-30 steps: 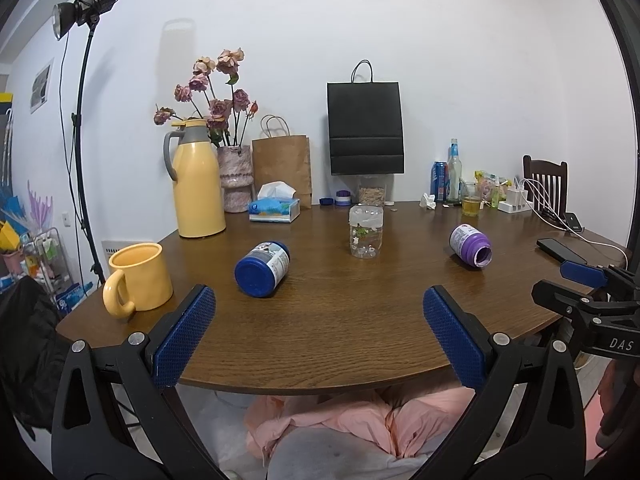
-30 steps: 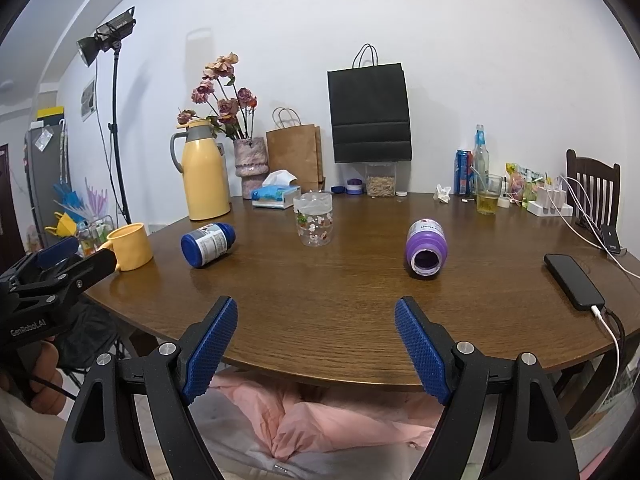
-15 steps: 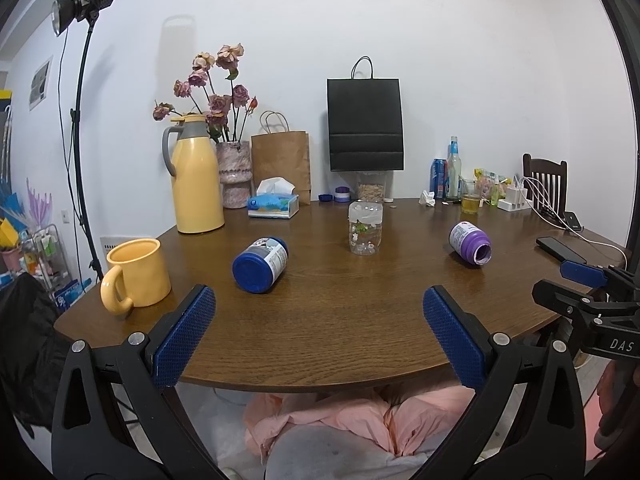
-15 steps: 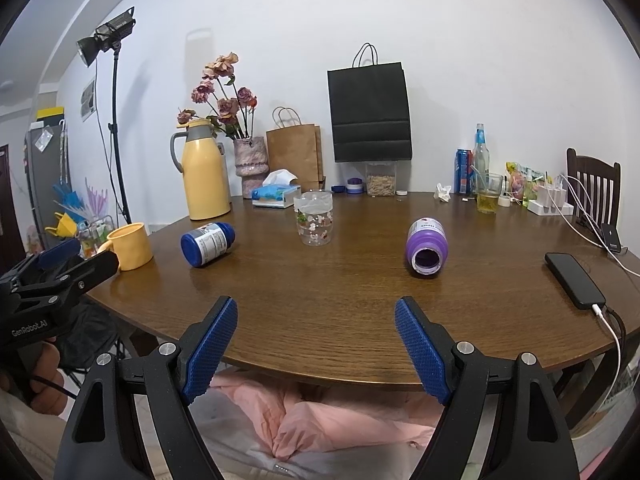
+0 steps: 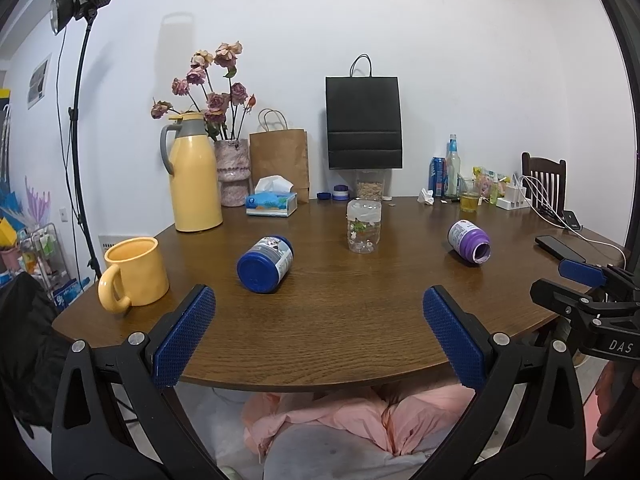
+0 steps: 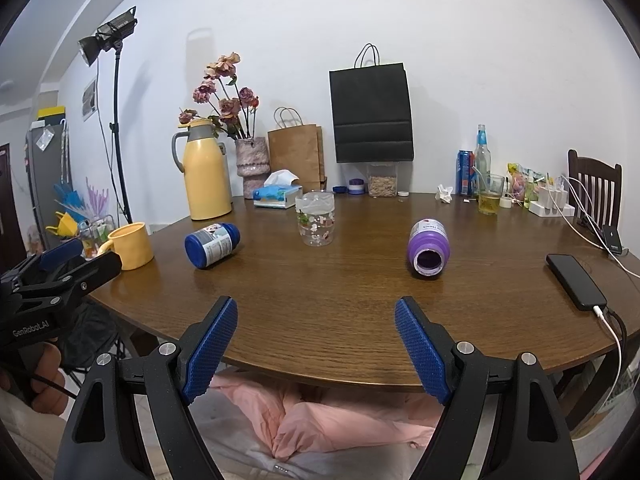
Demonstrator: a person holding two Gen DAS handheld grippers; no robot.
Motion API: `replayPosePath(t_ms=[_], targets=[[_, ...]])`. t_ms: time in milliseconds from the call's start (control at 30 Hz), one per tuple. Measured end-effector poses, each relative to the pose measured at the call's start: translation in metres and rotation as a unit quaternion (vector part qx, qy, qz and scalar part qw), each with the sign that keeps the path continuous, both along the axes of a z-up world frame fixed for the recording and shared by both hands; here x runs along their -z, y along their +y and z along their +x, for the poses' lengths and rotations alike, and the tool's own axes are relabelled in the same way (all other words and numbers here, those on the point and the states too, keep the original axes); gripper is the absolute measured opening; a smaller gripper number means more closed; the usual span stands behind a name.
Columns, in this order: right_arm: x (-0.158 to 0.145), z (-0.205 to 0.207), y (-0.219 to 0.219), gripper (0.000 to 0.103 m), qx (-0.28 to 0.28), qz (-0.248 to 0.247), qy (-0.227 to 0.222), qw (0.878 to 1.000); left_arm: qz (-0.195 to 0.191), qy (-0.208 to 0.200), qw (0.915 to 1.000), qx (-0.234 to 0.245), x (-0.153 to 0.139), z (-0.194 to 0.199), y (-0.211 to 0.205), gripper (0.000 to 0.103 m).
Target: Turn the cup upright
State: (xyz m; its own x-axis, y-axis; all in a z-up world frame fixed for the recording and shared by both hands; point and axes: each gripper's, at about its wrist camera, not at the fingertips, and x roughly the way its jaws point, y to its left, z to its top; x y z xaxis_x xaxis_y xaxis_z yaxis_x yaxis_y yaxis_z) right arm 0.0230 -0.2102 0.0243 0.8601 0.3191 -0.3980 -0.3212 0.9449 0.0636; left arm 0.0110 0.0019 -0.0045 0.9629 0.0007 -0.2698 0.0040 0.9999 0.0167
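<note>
A blue cup (image 5: 265, 263) (image 6: 212, 245) lies on its side on the round wooden table (image 5: 340, 332), left of centre. A purple cup (image 5: 469, 242) (image 6: 428, 248) lies on its side to the right, its open mouth facing me. Between them stands a clear flowered cup (image 5: 363, 226) (image 6: 316, 219); I cannot tell which end is up. My left gripper (image 5: 319, 296) hangs open at the near table edge, well short of the blue cup. My right gripper (image 6: 316, 306) is open too, short of the purple cup. Both are empty.
A yellow mug (image 5: 134, 272) stands upright at the left edge. A yellow jug (image 5: 194, 176), vase, tissue box, paper bags, bottles and a glass of drink line the back. A phone (image 6: 574, 280) on a cable lies at the right. A pink-clad lap shows below the table.
The left wrist view has drifted very slightly. Nothing on the table has moved and both grippers stay open.
</note>
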Motion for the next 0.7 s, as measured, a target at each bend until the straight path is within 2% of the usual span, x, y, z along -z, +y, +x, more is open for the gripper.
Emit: replayPosePath(t_ms=[700], targets=[[0.0016, -0.0016, 0.0031, 0.085, -0.004, -0.001, -0.005, 1.000, -0.004, 0.002, 1.0000, 0.005, -0.0004, 0.0011, -0.0010, 0.103]])
